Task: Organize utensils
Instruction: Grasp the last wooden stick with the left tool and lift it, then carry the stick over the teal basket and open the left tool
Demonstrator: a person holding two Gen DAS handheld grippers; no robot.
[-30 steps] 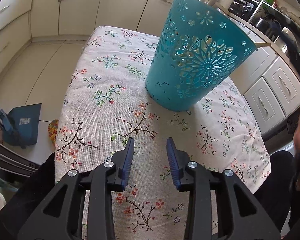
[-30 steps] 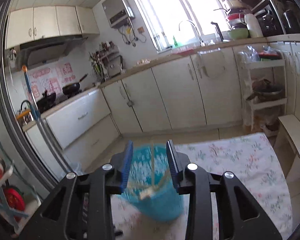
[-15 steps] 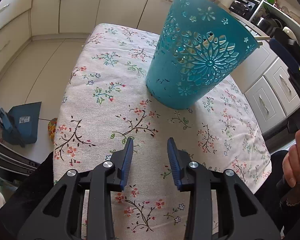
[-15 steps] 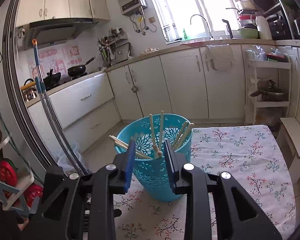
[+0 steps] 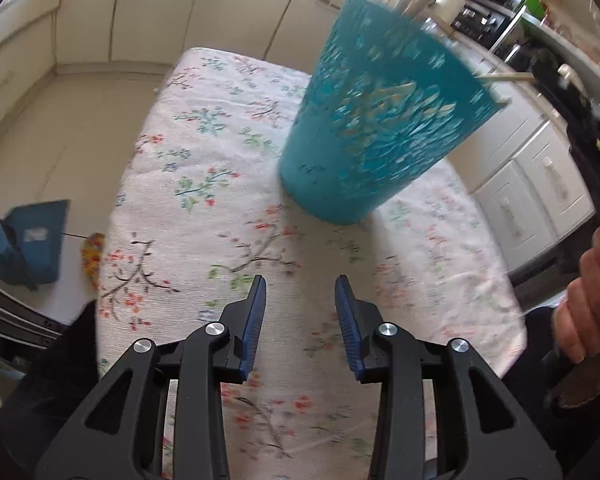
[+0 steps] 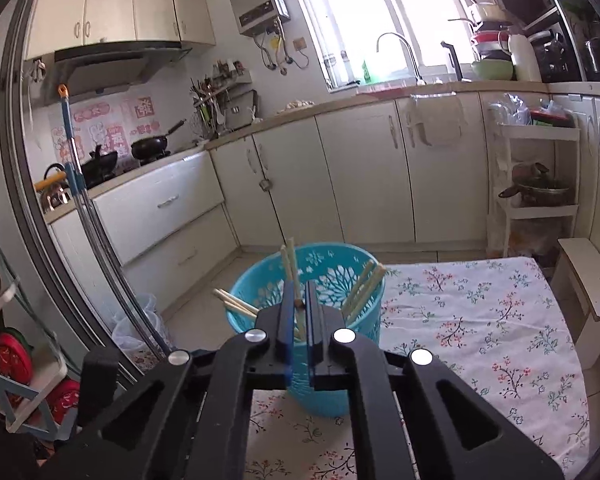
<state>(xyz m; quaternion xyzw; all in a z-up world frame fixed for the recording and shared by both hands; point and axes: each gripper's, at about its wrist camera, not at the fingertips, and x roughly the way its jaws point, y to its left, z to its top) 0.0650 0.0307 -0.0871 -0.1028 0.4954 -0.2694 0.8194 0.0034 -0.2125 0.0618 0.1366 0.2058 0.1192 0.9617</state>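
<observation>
We worked at a table (image 5: 204, 208) under a floral cloth in a home kitchen, white cabinets (image 6: 364, 176) lining the walls behind. A teal basket (image 6: 340, 280) stood upright on the cloth, and in the left view it was blurred. Several chopsticks (image 6: 362, 288) leaned inside it, their ends poking above the rim; one pair jutted out over the near left edge. Our right gripper (image 6: 299, 300) hung just over the basket's mouth with its jaws nearly closed on one chopstick (image 6: 289, 258), which stood up between the blue pads. Our left gripper (image 5: 300, 288) hovered low over bare cloth, near the basket's foot, jaws wide apart and holding nothing. No loose chopsticks showed on the cloth, so we judged the sorting nearly finished, with this last stick still to be let go.
</observation>
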